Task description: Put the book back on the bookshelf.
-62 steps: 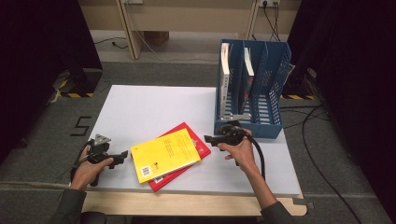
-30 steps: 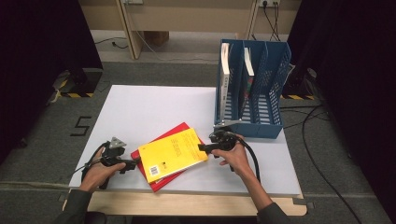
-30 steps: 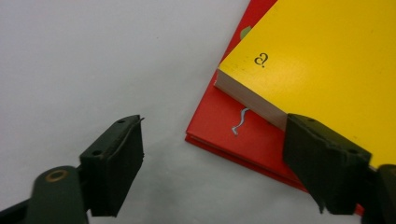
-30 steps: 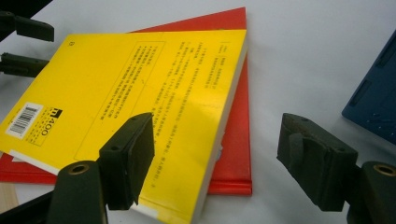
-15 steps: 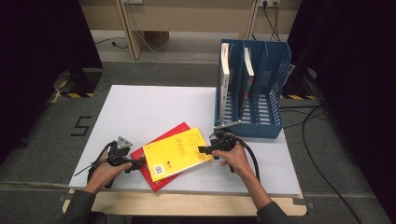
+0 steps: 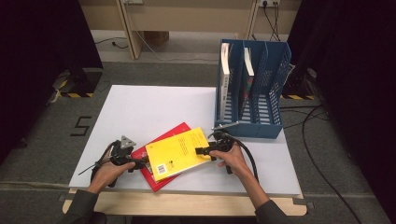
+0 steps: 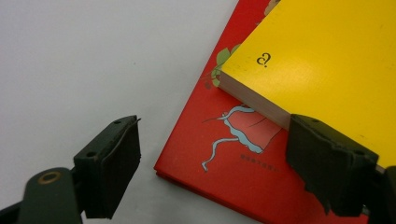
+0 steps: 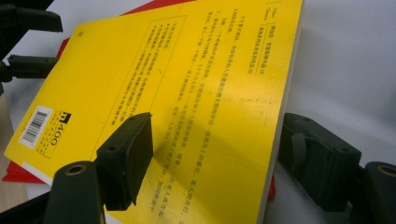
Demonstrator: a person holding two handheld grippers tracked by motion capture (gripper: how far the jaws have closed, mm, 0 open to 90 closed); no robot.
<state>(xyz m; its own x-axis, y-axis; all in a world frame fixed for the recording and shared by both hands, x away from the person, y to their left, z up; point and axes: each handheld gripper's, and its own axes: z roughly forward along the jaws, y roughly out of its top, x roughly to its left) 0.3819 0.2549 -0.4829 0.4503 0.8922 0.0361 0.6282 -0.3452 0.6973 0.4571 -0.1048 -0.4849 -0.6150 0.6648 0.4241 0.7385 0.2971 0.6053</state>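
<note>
- High view: yellow book is lain on red book, on white table.
- Right gripper is spread wide astride yellow book's edge, not clamped.
- Left gripper is held agape at red book's corner, nothing gripped.
- Blue file rack is stood at back right, 2 books inside.

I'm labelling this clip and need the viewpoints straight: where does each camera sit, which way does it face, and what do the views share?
High view: above the person's side, looking forward and down on the white table; forearms, left gripper and right gripper enter from below.
Left gripper view: rides the left gripper, facing the red book; open jaws show.
Right gripper view: rides the right gripper, its jaws either side of the yellow book.
Shared: all three show both books.
</note>
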